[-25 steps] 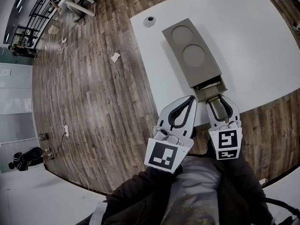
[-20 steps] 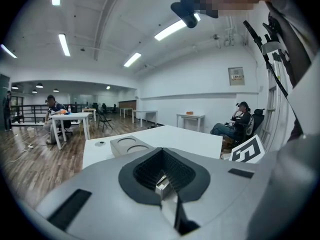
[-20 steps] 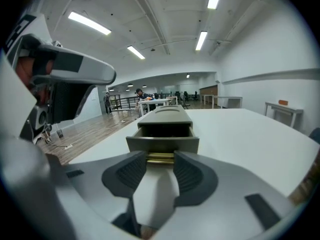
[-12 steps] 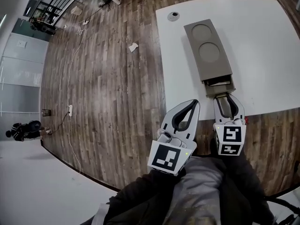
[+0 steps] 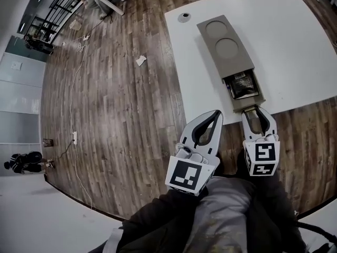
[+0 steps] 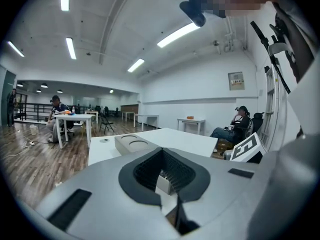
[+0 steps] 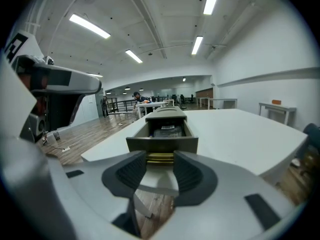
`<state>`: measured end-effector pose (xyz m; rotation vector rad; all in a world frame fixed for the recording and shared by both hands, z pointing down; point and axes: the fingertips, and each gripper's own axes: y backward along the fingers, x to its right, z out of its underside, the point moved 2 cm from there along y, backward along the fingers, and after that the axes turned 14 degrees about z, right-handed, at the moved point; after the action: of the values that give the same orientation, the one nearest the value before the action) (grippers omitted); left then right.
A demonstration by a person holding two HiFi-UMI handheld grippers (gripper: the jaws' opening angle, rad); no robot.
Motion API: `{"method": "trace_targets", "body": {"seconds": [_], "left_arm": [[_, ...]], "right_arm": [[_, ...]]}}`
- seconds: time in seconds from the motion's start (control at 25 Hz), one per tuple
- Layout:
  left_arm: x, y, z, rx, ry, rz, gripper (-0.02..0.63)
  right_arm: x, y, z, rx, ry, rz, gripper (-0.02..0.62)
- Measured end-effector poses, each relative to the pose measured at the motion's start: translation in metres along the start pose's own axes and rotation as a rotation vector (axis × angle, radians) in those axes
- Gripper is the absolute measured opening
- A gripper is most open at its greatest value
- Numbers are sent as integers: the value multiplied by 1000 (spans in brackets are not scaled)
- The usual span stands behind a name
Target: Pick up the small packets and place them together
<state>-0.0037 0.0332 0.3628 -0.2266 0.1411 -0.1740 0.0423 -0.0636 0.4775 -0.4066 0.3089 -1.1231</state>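
A grey drawer box with two round recesses in its top lies on the white table. Its drawer stands pulled out toward the table's near edge, and the small dark packets lie inside it. The right gripper has its jaws clamped on the drawer's brass handle at the front panel. The left gripper hangs just beside it over the wooden floor — jaws closed tip to tip, nothing between them — clear of the table.
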Motion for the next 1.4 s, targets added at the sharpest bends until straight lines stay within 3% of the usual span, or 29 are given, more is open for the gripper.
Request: {"method": "trace_targets", "body": {"seconds": [0.68,1.12,1.4], "left_arm": [[65,-9,4,-35,-50,208,3],[85,-8,4,-65,-69,287,3],[84,-3,5,-69,-83,284,3]], "right_arm": [[4,77,32,45,-35,30,172],[2,100,39,58,-54,53,172],[1,91,52,36,-62,60,172]]}}
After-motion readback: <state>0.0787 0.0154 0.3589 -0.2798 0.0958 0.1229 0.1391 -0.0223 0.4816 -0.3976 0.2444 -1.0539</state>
